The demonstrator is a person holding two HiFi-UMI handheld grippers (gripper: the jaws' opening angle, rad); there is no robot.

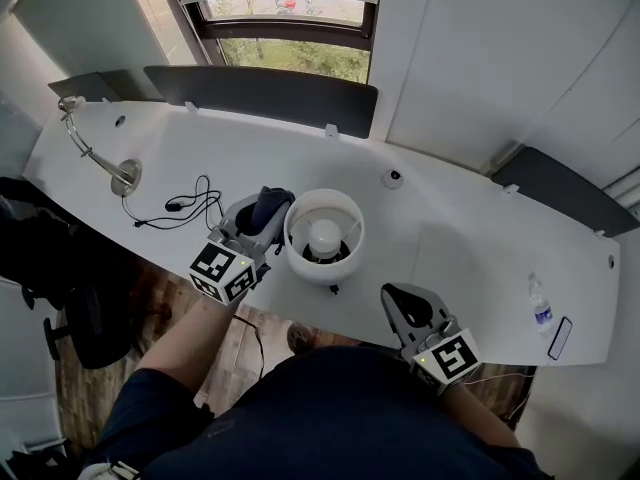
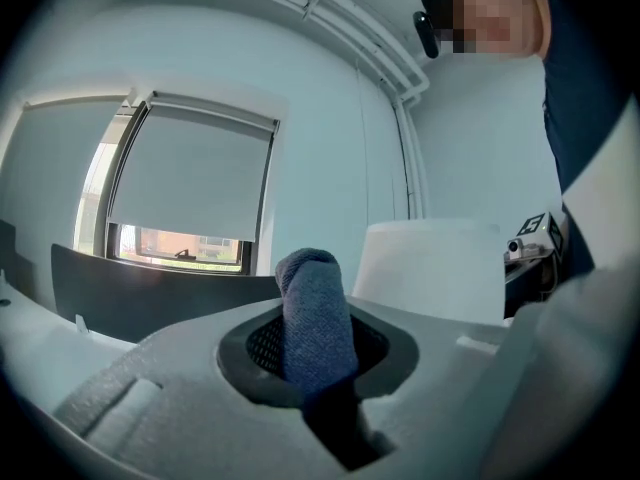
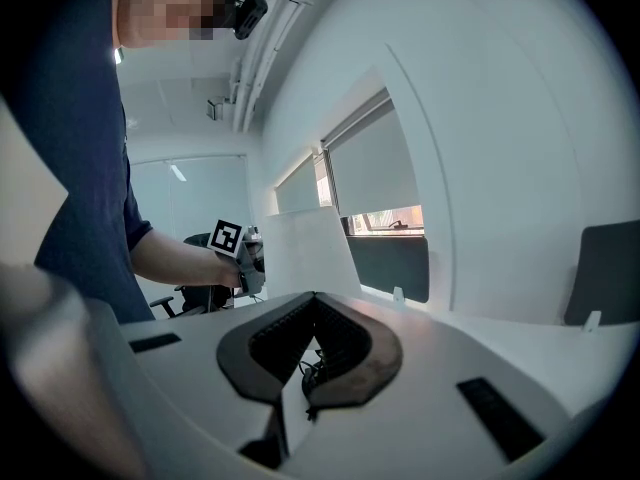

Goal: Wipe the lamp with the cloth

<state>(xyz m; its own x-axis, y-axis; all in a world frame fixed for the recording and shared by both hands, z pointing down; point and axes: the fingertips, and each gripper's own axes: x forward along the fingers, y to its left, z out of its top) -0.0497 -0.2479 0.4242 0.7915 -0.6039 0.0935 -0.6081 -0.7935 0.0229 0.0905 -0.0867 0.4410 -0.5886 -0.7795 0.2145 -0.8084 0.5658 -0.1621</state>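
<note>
A lamp with a round white shade point(image 1: 324, 236) stands mid-desk, seen from above in the head view. My left gripper point(image 1: 258, 215) is shut on a dark blue cloth point(image 1: 270, 204) right beside the shade's left side. In the left gripper view the cloth point(image 2: 315, 308) sticks up from between the jaws, with the shade point(image 2: 435, 268) just beyond on the right. My right gripper point(image 1: 402, 305) hovers at the desk's near edge, right of the lamp, jaws together and empty. The right gripper view shows the shade point(image 3: 305, 248) and the left gripper point(image 3: 235, 253) past it.
A black cable point(image 1: 185, 205) and a chrome arm on a round base point(image 1: 125, 176) lie left of the lamp. A small white puck point(image 1: 391, 179) sits behind it. A water bottle point(image 1: 541, 308) and a phone point(image 1: 560, 338) are at the far right. Dark panels point(image 1: 265, 93) edge the desk's back.
</note>
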